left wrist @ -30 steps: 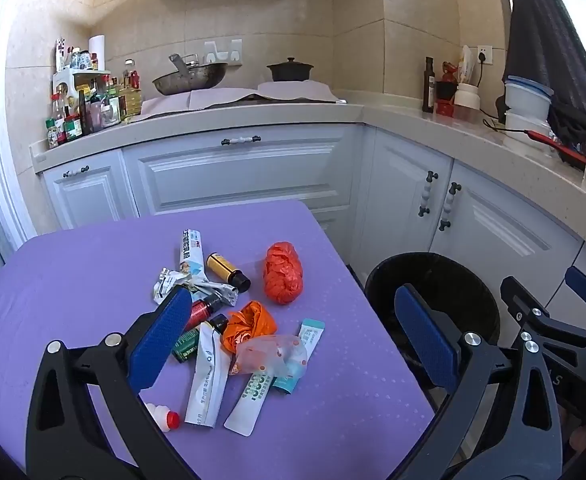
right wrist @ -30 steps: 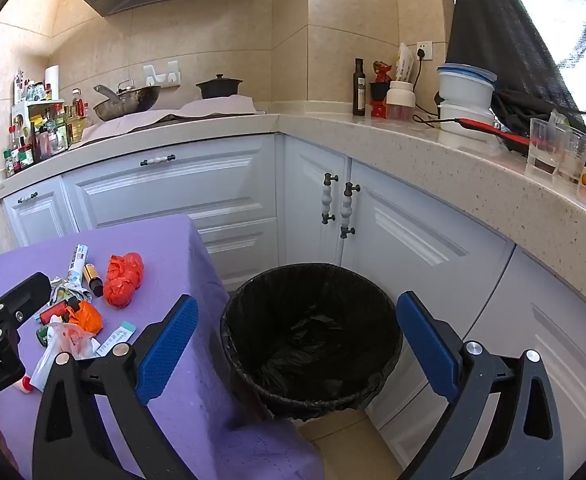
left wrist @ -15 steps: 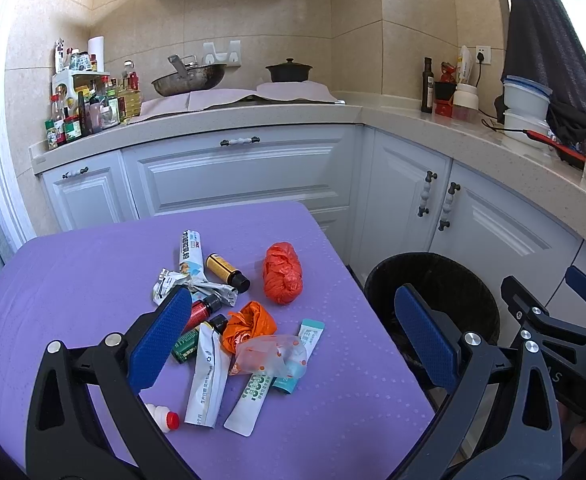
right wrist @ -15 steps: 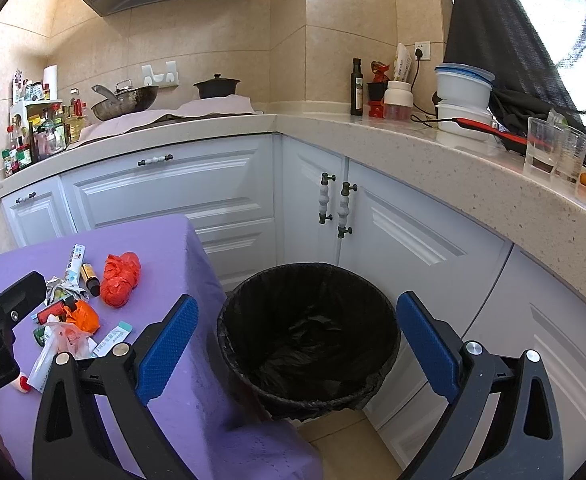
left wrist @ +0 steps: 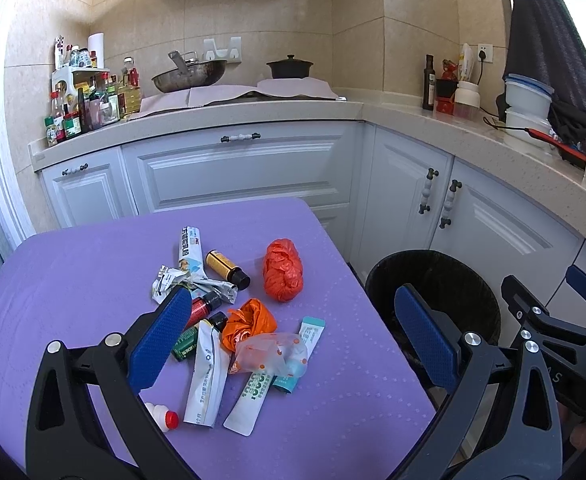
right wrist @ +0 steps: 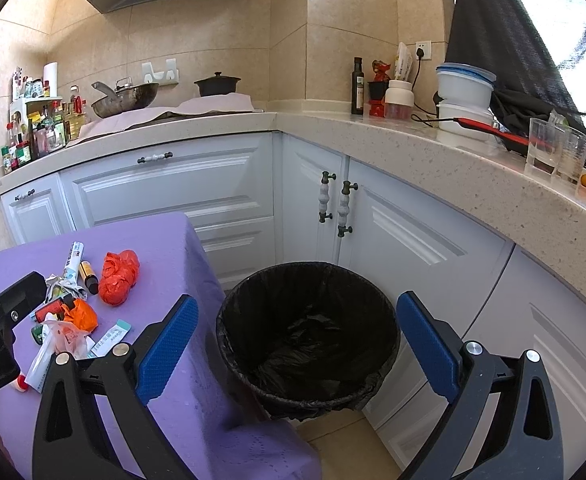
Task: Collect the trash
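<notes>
Only right view shows bin (right wrist: 307, 334) inside; left gripper (left wrist: 293, 336) & right gripper (right wrist: 297, 344) fingers spread, empty.

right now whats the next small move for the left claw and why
Probably lower the left claw onto the clear spotted plastic bag. Both claws are open and empty, the litter lies on the purple table, and that bag sits on top, nearest, beside the black-lined bin.

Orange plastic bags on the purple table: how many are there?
2. One orange bag lies alone toward the table's right edge; a smaller crumpled bag sits in the middle of the pile. Others may be hidden beneath.
</notes>
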A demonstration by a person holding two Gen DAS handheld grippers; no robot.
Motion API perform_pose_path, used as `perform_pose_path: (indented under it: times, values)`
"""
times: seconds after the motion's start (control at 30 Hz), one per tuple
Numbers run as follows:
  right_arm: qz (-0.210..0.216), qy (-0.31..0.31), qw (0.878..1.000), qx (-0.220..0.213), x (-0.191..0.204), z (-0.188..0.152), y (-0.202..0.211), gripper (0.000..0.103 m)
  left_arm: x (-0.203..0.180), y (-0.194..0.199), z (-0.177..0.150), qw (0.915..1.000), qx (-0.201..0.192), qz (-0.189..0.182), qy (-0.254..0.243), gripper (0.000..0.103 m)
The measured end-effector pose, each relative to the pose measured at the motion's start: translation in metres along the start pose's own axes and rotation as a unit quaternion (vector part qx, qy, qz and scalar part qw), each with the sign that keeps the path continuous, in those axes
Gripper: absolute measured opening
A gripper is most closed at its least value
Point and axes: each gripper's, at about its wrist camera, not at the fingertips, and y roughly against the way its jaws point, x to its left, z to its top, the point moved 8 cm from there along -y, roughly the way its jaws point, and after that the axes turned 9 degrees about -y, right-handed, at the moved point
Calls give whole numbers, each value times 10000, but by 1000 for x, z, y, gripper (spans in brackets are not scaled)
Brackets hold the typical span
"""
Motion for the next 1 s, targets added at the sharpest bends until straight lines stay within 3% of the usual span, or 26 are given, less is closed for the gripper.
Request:
perform_pose_path:
  times: [1.0]
  values:
    - [-9, 81, 10000, 13, 9, -4, -2, 97, 11, -3, -6, 9999, 91, 58, 89, 99]
